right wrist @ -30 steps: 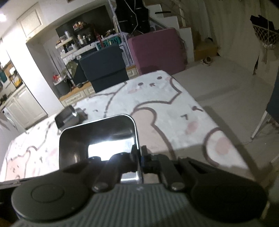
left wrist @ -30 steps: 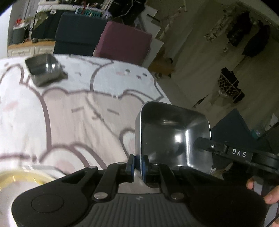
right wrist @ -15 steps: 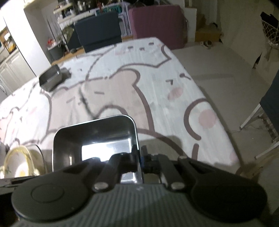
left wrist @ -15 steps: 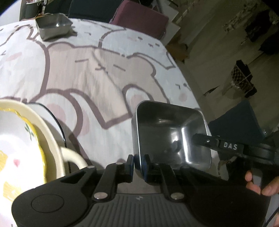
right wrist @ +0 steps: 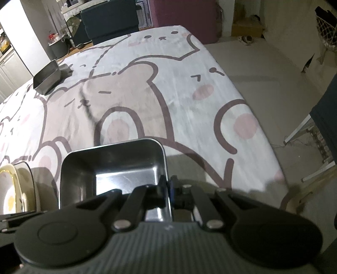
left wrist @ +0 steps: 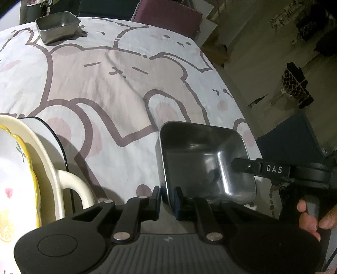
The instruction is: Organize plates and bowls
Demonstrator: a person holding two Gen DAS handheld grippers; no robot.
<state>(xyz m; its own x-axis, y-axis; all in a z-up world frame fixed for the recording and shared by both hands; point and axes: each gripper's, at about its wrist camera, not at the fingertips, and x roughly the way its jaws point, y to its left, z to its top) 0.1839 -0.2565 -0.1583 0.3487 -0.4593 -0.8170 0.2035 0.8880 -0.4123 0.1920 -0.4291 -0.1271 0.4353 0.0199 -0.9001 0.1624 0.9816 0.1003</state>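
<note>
Two grippers pinch the same square steel bowl from opposite sides. The left gripper has its fingers pressed onto the bowl's near-left wall, one pad outside and one inside the rim. The right gripper clamps the bowl's right wall in the same way, its fingers nearly touching with only the thin metal between them. In the left wrist view the right gripper's black finger, marked "DAS", reaches in over the bowl's far-right rim, and the person's right hand shows at the lower right edge wrapped around that gripper's handle.

From the shadow it casts on the cloth, the bowl seems to be held a little above the table, near the table's right-hand front corner. The table is covered with a white cloth printed with brown cartoon bears and pink cheeks.

Just left of the held bowl stands a stack of crockery: a cream dish with a loop handle and, resting in it, a white plate with a wavy yellow rim. A white plate with a thin dark edge shows behind them.

Well apart, at the far left of the table, a second steel bowl of the same square shape sits upright on the cloth; the right wrist view shows it too.

Beyond the table stand a dark blue chair and a maroon chair.
</note>
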